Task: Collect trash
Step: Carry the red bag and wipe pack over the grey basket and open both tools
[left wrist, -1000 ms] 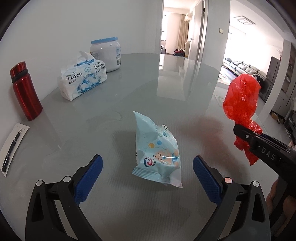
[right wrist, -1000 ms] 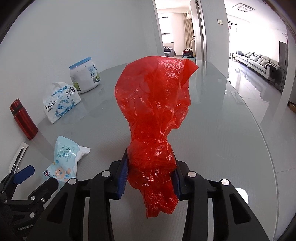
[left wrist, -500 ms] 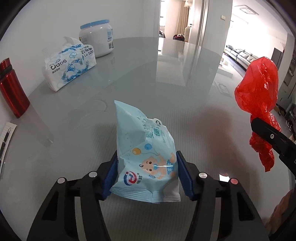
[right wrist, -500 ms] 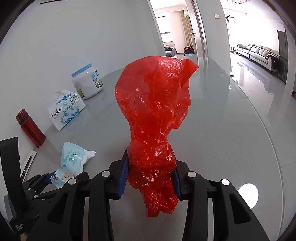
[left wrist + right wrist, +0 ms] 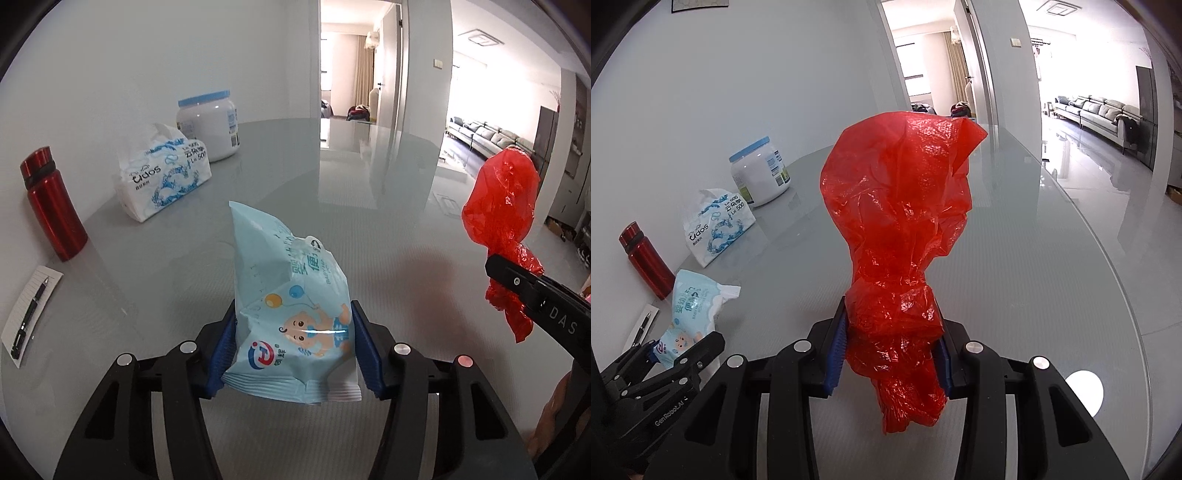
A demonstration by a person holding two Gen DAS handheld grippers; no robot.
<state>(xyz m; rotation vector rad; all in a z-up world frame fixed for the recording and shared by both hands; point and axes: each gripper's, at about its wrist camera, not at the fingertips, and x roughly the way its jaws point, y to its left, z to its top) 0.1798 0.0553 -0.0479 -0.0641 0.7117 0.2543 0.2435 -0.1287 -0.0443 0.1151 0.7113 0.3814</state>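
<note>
Beside the red bottle [image 5: 51, 203], toward the table's middle, the left gripper [image 5: 293, 354] was closed about halfway on the pale blue wipes packet [image 5: 291, 314]; its jaws had just been closing, and the blue pads [image 5: 369, 354] pressed the packet's two lower sides. Right of the bottle and well apart from it, the right gripper [image 5: 890, 354] was clamped on the gathered neck of the red plastic bag [image 5: 897, 229], which stood bunched above the pads. The step in hand was judged to be carrying the packet to the bag. To do it well, the grip on the soft, slippery film should stay firm but not crushing, the packet should be lifted clear of the glass table [image 5: 369, 206], and the bag's mouth would need opening before any drop. Behind the bottle stood the tissue pack [image 5: 162, 177] and white jar [image 5: 208, 125]; in front of it lay a notepad with pen [image 5: 29, 314]. Whether the packet's bottom edge touched the glass could not be told. The bag's mouth and contents were hidden in its folds. Only a sliver of a hand [image 5: 554, 417] showed at the left view's edge.
</note>
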